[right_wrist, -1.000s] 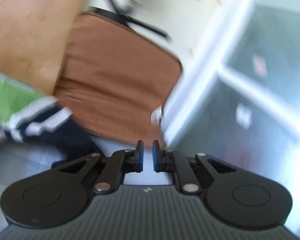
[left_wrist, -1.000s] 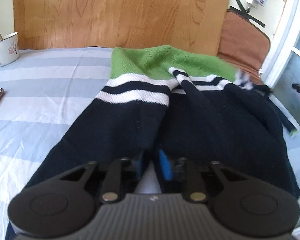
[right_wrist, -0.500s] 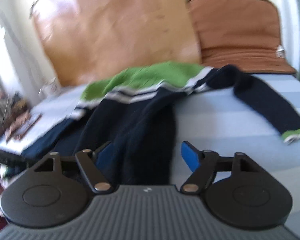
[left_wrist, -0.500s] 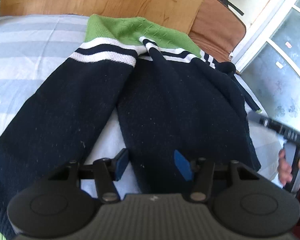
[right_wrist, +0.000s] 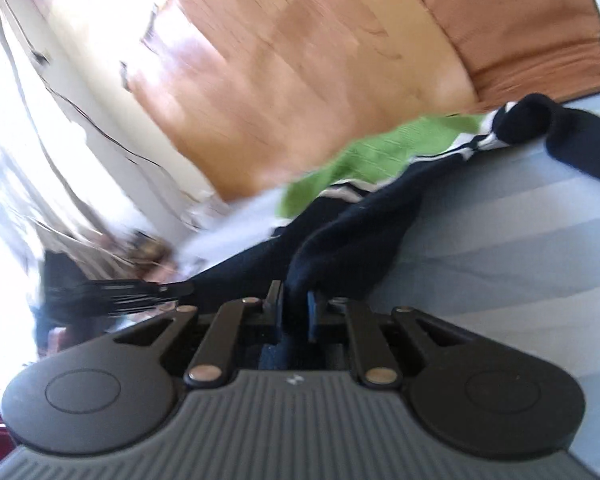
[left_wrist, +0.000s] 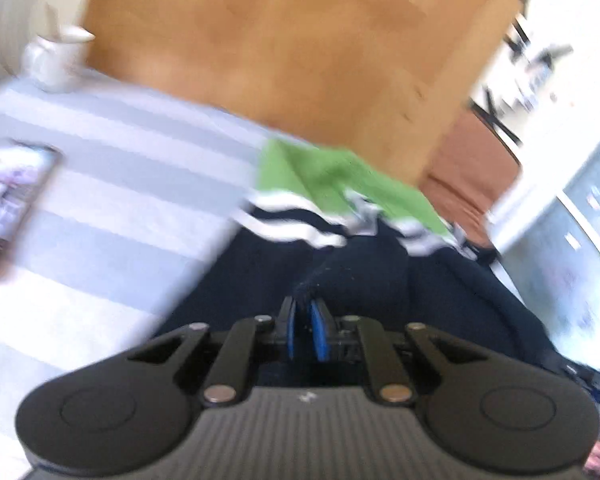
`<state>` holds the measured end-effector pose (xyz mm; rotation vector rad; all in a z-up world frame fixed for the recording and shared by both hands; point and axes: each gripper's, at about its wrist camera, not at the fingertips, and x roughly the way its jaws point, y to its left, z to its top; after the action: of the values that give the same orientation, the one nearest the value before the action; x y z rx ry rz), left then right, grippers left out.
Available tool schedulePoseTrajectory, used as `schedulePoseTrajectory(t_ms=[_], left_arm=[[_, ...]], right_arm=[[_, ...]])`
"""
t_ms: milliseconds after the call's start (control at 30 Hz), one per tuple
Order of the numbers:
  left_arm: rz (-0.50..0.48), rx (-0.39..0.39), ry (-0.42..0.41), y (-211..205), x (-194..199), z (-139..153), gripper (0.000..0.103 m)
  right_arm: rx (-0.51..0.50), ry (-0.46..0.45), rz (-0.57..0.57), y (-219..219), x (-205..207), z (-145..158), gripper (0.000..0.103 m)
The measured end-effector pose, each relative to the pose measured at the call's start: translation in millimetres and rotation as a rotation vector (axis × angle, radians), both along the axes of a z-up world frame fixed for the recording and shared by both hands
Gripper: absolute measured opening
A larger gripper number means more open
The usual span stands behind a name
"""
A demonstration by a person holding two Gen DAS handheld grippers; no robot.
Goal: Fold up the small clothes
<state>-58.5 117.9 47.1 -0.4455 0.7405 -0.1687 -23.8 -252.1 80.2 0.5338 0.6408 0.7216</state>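
Observation:
A navy knit sweater (left_wrist: 252, 276) with a green top (left_wrist: 332, 176) and white stripes lies on the striped sheet (left_wrist: 120, 168). My left gripper (left_wrist: 304, 308) is shut on a ridge of its navy fabric, which rises in a peak from the blue pads. In the right wrist view, the sweater (right_wrist: 360, 216) stretches away to the headboard, and one sleeve (right_wrist: 572, 136) trails off right. My right gripper (right_wrist: 294, 296) has its jaws closing, with a thick fold of navy fabric pressed between the pads. Both views are blurred and tilted.
A white mug (left_wrist: 54, 60) and a phone (left_wrist: 8, 200) sit on the sheet at far left. A wooden headboard (left_wrist: 280, 60) and brown cushion (left_wrist: 472, 168) stand behind. A window (left_wrist: 580, 220) is at right. A blurred dark tool (right_wrist: 112, 292) shows left of my right gripper.
Half a second ago both grippers stood open over the sweater's navy part. Now each is closed on a fold of it. The left has risen, pulling fabric up; both views have rolled.

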Motion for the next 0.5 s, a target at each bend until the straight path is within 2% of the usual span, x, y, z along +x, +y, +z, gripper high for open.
schedulePoseTrajectory(t_ms=[67,167,200,233,267,333,367,433,500], left_arm=[[0.021,0.002,0.026,17.6,-7.3,-2.2,0.009],[-0.041,-0.007,0.100,11.8,-16.4,-25.3,0.010],[-0.069,-0.013,0.125,6.4,-18.0,-34.4,0.010],[-0.096,-0.013,0.145,-0.1,-19.5,-41.9,0.011],[-0.124,-0.007,0.150,-6.0,-22.4,-46.7,0.011],[-0.140,-0.002,0.113,-5.4,-30.2,-45.1,0.012],[-0.132,-0.008,0.080,0.5,-35.7,-40.6,0.014],[-0.083,-0.015,0.022,16.9,-44.2,-32.5,0.017],[0.005,0.007,-0.010,34.6,-53.9,-28.7,0.020]], right_arm=[[-0.016,0.039,-0.013,-2.7,1.9,-9.6,0.014],[-0.216,0.159,-0.120,-0.4,5.3,-37.5,0.014],[-0.313,0.195,-0.163,0.8,7.6,-48.5,0.014],[-0.348,0.193,-0.182,0.2,7.5,-53.0,0.014],[-0.331,0.189,-0.185,-3.5,7.2,-51.8,0.017],[-0.366,0.170,-0.223,-6.3,9.5,-38.3,0.023],[-0.376,0.144,-0.235,-9.7,9.1,-31.3,0.030],[-0.379,0.091,-0.251,-9.3,13.7,-14.9,0.034],[-0.374,0.042,-0.238,-0.2,24.4,-2.1,0.035]])
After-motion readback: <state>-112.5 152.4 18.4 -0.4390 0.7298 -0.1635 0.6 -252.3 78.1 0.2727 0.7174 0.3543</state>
